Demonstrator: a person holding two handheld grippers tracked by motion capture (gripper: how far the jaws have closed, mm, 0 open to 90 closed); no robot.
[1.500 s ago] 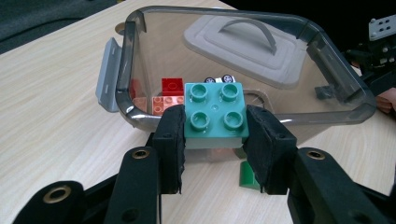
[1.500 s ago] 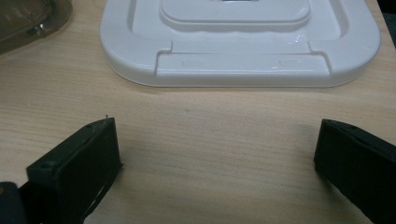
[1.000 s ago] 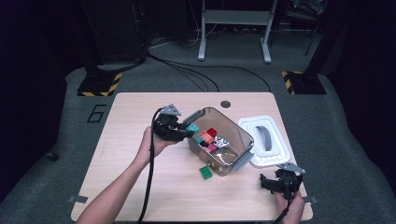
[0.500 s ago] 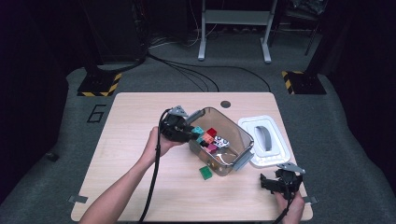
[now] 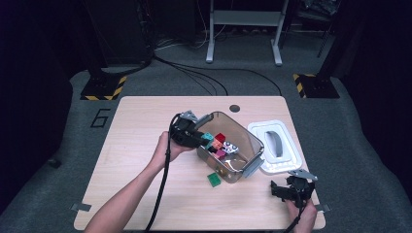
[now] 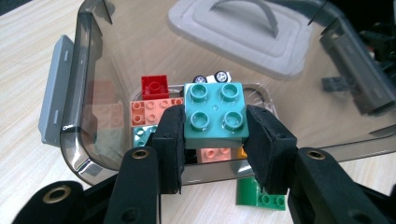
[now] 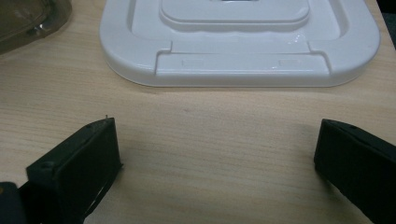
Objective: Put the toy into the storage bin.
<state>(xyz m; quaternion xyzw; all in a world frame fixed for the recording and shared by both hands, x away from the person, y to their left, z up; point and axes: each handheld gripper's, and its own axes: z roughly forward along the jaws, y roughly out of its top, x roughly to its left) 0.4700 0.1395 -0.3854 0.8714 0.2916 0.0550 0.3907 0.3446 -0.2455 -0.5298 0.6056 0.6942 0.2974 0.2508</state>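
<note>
Beside the bin, white lid, green brick outside

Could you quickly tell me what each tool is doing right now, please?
Left tool: closed on the teal brick, held over the clear bin.
Right tool: open, holding nothing, above the table near the white lid.

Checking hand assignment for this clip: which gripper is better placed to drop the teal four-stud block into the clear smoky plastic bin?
Left. The left gripper already clamps the teal four-stud block over the clear smoky plastic bin. The right gripper is open, empty, beside the white lid.
</note>
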